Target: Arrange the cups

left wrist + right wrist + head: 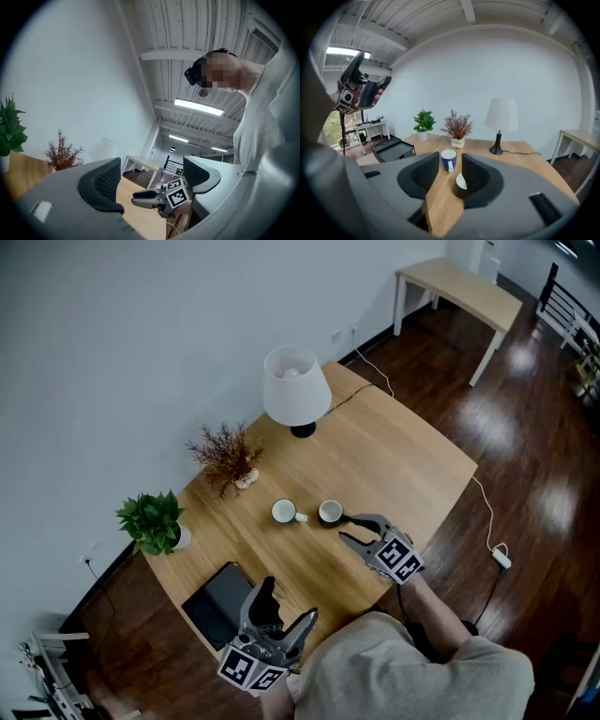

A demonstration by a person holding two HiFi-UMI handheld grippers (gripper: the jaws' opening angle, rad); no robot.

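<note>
Head view sets the dark cup (330,513) mid-way across the table (403,460), just ahead of the open, empty right gripper (347,529) and slightly toward its right jaw; the left gripper (286,607), also open, hangs farther off at the near edge.

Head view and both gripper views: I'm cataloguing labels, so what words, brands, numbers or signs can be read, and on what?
No words, brands or numbers are readable in any view.
Marker cube of the right tool: black-and-white square codes only, no letters.
Marker cube of the left tool: the same.
Blue cup: no print I can make out.
</note>
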